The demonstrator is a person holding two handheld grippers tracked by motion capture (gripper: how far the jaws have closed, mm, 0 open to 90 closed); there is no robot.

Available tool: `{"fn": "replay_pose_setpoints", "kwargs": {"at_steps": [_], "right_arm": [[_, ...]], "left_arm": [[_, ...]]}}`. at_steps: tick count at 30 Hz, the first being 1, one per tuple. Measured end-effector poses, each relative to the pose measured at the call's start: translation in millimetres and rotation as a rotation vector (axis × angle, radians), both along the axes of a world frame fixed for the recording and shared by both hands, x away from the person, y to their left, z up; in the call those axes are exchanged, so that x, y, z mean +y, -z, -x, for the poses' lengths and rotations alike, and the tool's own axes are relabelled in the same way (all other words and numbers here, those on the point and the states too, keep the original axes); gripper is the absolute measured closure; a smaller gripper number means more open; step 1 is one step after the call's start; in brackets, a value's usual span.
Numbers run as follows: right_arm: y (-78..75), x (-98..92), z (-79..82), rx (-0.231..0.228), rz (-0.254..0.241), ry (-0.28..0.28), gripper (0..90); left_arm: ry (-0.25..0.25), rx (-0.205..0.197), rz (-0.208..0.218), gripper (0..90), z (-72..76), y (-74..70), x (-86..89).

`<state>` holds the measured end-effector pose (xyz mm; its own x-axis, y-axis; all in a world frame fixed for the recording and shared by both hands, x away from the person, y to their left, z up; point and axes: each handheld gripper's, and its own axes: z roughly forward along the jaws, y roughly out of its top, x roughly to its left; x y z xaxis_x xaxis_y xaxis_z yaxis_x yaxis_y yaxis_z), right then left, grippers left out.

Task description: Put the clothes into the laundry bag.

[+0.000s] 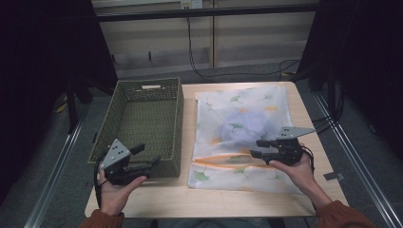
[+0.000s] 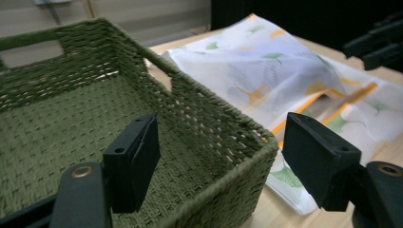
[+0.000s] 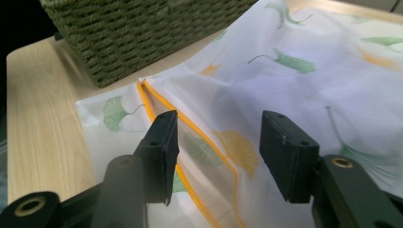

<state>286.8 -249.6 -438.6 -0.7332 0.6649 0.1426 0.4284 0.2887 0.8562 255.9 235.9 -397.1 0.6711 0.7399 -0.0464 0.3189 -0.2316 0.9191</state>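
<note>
Both jaws spread and empty, right gripper (image 1: 259, 148) held over mesh bag (image 1: 237, 123), left gripper (image 1: 148, 156) by basket (image 1: 124, 90); bag's orange-edged opening likely pinched next.

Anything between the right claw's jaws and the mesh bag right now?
Nothing: in the right gripper view the right claw hovers open just above the mesh bag, its orange zipper beneath the gap.

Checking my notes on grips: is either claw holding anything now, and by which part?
Nothing is held. The left claw gapes over the basket corner; the right claw hangs open above the bag.
</note>
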Motion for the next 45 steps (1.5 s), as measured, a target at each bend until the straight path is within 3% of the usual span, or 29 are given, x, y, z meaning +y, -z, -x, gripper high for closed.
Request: {"fn": "replay_pose_setpoints", "kwargs": {"at_steps": [3,11,14,18,22,25,27,32,34,35,37,39,42,45], "right_arm": [[-3.2,-10.1,8.9,-0.014,-0.028,0.033,45.6],[-8.7,-35.4,32.4,-0.044,-0.073,0.099,39.9],[-9.7,-45.9,39.9,-0.056,-0.093,0.138,38.4],[-6.0,-59.7,48.5,-0.057,-0.103,0.185,36.1],[0.7,-71.4,57.6,-0.055,-0.084,0.236,36.8],[2.5,-79.5,67.6,-0.078,-0.064,0.248,39.3],[5.7,-84.0,74.1,-0.059,-0.054,0.278,38.1],[5.4,-90.0,78.6,-0.087,-0.039,0.337,38.3],[4.7,-93.0,80.4,-0.092,-0.026,0.400,37.0],[4.8,-95.6,81.1,-0.104,0.000,0.428,36.2],[7.5,-99.9,80.3,-0.110,-0.034,0.438,37.3],[9.3,-102.1,79.3,-0.139,-0.018,0.444,37.1],[10.3,-102.2,77.8,-0.120,-0.068,0.416,36.3],[10.3,-102.8,77.0,-0.089,-0.074,0.413,34.3]], "left_arm": [[-0.018,-0.005,0.026,26.7,3.9,5.2,6.7],[-0.039,0.007,0.016,22.7,15.5,12.7,19.5],[-0.056,0.014,-0.006,22.2,19.2,14.6,24.2],[-0.085,0.002,0.016,21.1,28.5,19.8,34.9],[-0.142,0.003,0.058,20.6,34.4,26.7,47.2],[-0.169,-0.011,0.078,20.2,40.9,28.4,56.6],[-0.180,-0.013,0.093,20.2,44.0,29.8,61.5],[-0.192,-0.024,0.075,19.5,46.0,31.9,63.6],[-0.190,-0.021,0.050,19.0,46.4,33.0,61.4],[-0.189,-0.017,0.062,19.0,46.3,34.0,59.5],[-0.173,-0.019,0.044,18.7,46.0,34.3,56.5],[-0.166,-0.025,0.051,18.8,46.8,33.3,55.9],[-0.175,-0.020,0.063,18.6,46.4,33.8,56.3],[-0.178,-0.015,0.067,18.5,45.7,34.3,56.7]]}}
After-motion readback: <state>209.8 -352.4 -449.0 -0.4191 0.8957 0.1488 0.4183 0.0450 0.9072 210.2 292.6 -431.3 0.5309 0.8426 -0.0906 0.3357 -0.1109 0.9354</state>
